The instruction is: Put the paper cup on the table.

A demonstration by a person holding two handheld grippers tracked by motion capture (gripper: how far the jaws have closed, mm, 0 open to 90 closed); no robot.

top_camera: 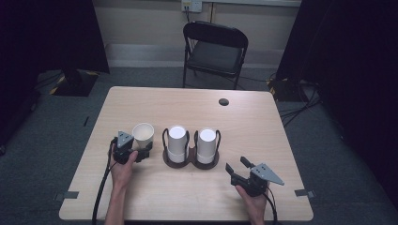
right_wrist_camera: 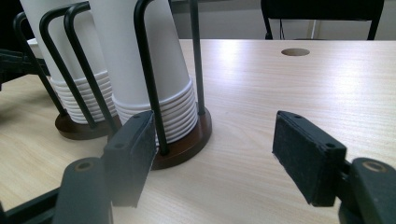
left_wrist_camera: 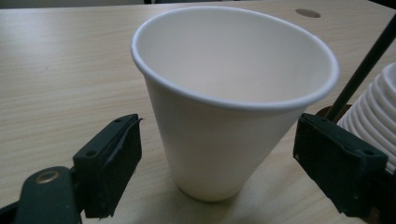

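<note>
Cup beside the holder, mid-table.
Paper cup (top_camera: 143,134) stands at the cup holder's (top_camera: 190,161) nine o'clock; chair (top_camera: 215,49) behind table (top_camera: 197,197), twelve o'clock.

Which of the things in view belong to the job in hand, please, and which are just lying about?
In the job:
- single paper cup, upright on the table, between the open left gripper jaws, untouched
- two stacks of upturned cups in the double wire holder
- right gripper, open, pointing at the holder

Just lying about:
- black folding chair
- cable hole in the table
</note>
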